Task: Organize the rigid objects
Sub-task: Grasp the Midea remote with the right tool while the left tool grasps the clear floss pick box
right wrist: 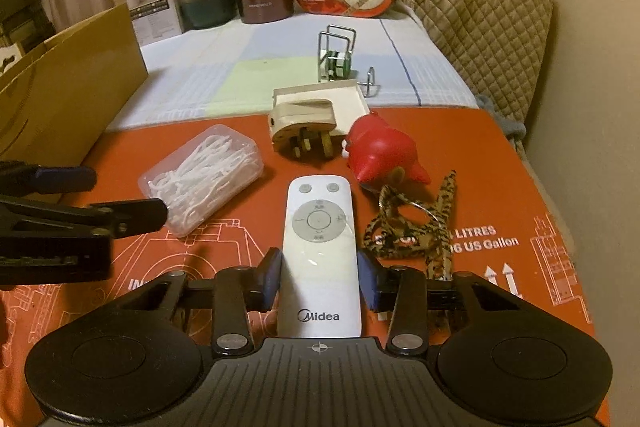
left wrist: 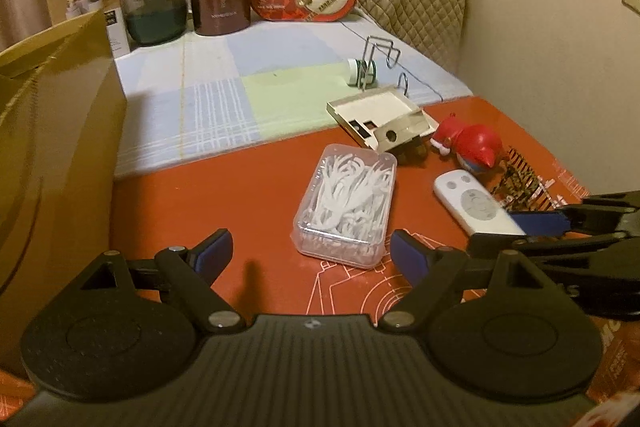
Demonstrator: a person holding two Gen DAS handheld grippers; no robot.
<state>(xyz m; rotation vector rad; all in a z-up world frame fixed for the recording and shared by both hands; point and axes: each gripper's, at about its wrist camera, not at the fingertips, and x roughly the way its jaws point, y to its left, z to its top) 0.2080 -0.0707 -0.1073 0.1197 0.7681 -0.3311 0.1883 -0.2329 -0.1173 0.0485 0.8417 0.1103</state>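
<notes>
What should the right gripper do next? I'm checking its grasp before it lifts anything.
Probably finish closing on the white remote before lifting. The right gripper straddles its lower half, jaws alongside both edges, but firm contact isn't clear. The remote lies flat on the red mat, with a leopard-print strap close beside it.

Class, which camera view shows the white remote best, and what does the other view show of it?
The right wrist view: the remote lies centred and whole between the right gripper's blue pads, buttons and brand name readable. The left wrist view shows the remote off to the right, at a slant, its near end behind the right gripper.
</notes>
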